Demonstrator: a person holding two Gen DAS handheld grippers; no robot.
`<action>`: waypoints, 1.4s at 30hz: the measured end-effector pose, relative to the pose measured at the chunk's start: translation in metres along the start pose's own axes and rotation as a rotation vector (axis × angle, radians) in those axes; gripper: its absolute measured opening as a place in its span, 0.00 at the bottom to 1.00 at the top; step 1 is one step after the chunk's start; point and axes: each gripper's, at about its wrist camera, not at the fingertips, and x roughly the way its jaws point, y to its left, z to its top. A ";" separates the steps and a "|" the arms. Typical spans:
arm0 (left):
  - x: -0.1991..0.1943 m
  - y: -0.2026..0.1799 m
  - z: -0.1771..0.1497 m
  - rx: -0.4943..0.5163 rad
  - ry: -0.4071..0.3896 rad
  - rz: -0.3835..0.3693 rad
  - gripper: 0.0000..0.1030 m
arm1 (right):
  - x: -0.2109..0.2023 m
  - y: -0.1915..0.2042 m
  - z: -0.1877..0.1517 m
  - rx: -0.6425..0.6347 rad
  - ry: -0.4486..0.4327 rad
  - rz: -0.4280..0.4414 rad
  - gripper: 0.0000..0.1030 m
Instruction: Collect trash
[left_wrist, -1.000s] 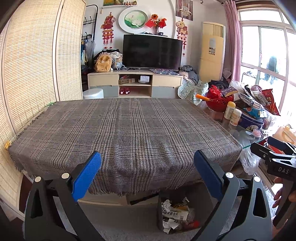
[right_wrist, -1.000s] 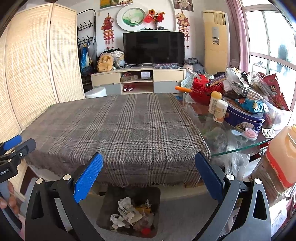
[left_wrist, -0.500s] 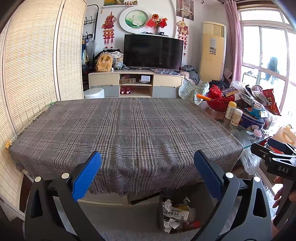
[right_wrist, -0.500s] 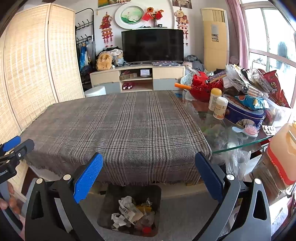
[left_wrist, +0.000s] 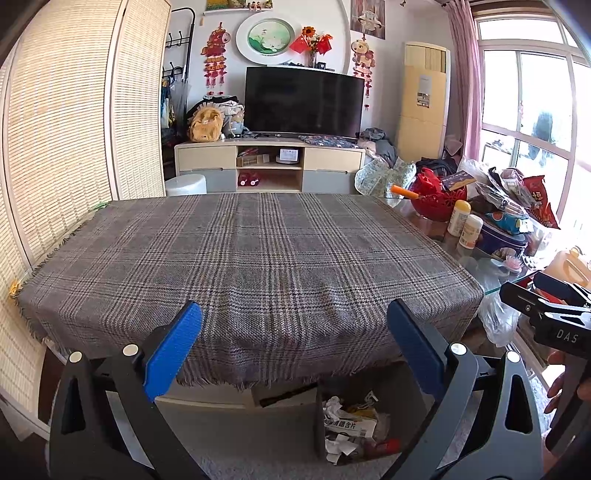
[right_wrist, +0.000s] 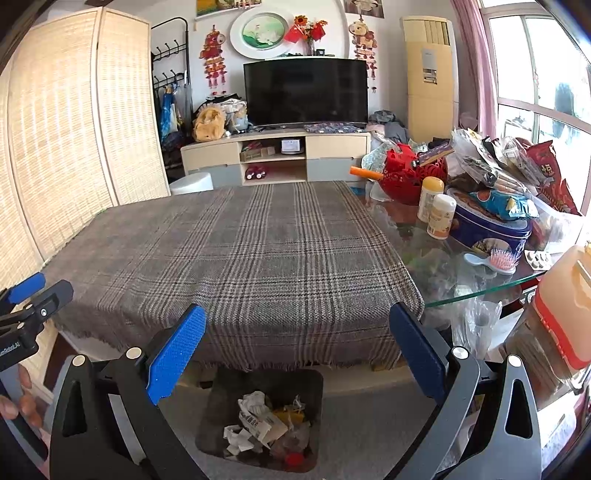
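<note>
The left claw is held with its two blue-padded fingers spread wide apart and nothing between them, in front of the near edge of a counter. The right claw is likewise spread apart and empty, held beside the left one, facing the same edge.

Below both claws, on the grey floor under the counter's near edge, stands a dark trash bin. It holds the trash: crumpled white paper, a printed wrapper, something yellow and something red.

A grey plaid cloth covers most of the counter. To the right the bare glass counter carries a blue tin, two small bottles, a pink hairbrush, a red basket and snack bags. A television stands against the far wall.
</note>
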 end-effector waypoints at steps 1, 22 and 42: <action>0.000 0.000 0.000 0.000 0.000 -0.001 0.92 | 0.000 0.000 0.000 -0.001 0.000 0.000 0.97; 0.002 0.003 -0.001 0.002 0.005 -0.002 0.92 | 0.002 0.001 0.000 -0.005 0.009 0.003 0.97; 0.003 0.005 -0.001 -0.001 0.007 -0.008 0.92 | 0.003 0.000 -0.001 -0.006 0.015 0.005 0.97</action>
